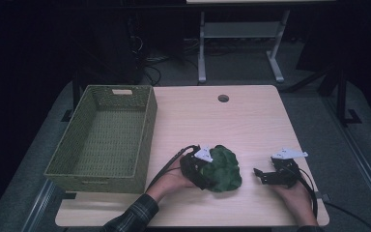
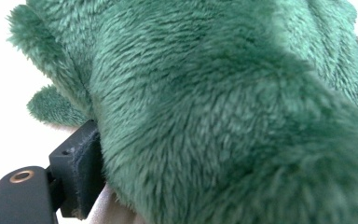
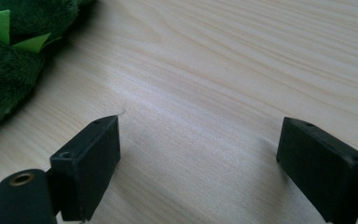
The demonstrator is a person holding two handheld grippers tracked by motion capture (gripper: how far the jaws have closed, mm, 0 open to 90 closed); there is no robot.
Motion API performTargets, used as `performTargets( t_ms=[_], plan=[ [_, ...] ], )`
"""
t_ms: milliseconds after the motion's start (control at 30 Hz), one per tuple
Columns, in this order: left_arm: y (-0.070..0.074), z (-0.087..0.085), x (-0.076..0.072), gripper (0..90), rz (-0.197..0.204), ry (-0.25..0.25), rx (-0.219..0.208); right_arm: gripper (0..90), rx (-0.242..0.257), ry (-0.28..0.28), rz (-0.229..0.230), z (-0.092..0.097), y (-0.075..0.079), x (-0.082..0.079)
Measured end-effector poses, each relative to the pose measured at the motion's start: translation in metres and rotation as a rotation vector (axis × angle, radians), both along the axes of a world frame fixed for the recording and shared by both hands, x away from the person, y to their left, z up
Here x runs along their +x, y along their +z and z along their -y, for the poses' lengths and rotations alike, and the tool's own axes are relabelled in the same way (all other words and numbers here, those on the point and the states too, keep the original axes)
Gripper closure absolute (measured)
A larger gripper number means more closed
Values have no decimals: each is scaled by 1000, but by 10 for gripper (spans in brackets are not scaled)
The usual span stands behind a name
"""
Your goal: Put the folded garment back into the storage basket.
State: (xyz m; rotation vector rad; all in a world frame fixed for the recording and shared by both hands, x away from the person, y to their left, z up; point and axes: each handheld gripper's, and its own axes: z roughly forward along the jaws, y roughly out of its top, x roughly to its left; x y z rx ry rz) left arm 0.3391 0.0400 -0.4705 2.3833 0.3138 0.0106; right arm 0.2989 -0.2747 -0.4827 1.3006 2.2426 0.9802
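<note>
a pale wooden table [image 1: 251, 121] with a small round hole near its far edge stands in a dim room. along its left side sits a long rectangular basket of woven olive-green wicker [image 1: 147, 133], with nothing seen inside it.

toward the near middle of the table lies a fluffy dark green plush toy [image 1: 224, 169], resting on the wood, to the right of the basket and apart from it. in the right gripper view, small bright green felt points [image 3: 2, 30] stick out of its fur.

the person's left hand [image 1: 174, 179], with a plaid sleeve [image 1: 133, 217] behind it, holds the left gripper [image 1: 200, 169] against the left side of the toy. in the left gripper view, the green fur [image 2: 223, 116] presses against one black jaw; the other jaw is hidden behind the plush, so whether this gripper is clamped on the toy cannot be told.

the person's right hand [image 1: 297, 193] holds the right gripper [image 1: 261, 174] low over bare table, just to the right of the toy and not touching it. in the right gripper view its two black jaws stand wide apart, with nothing but wood grain between them [image 3: 198, 154]; the toy [image 3: 9, 65] sits at the upper left corner of that view.
</note>
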Motion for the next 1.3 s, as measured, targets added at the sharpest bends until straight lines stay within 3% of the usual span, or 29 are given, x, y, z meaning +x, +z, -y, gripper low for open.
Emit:
performTargets(
  t_ms=[100,367,533,867,1167,1300],
  plan=[
    [2,-1,0,171,4,-8,6,131,0,-1,0,0,0,0],
    [6,-4,0,483,-17,-31,-6,132,0,-4,0,0,0,0],
    [7,-4,0,623,-48,-22,-1,132,0,-6,0,0,0,0],
    [24,-8,-1,667,-74,14,-17,131,-3,-3,1,0,0,0],
    [61,-19,2,665,-85,64,-55,131,-1,-7,-3,0,0,0],
    [79,-26,2,663,-70,80,-44,131,0,-8,-4,0,0,0]
  ],
)
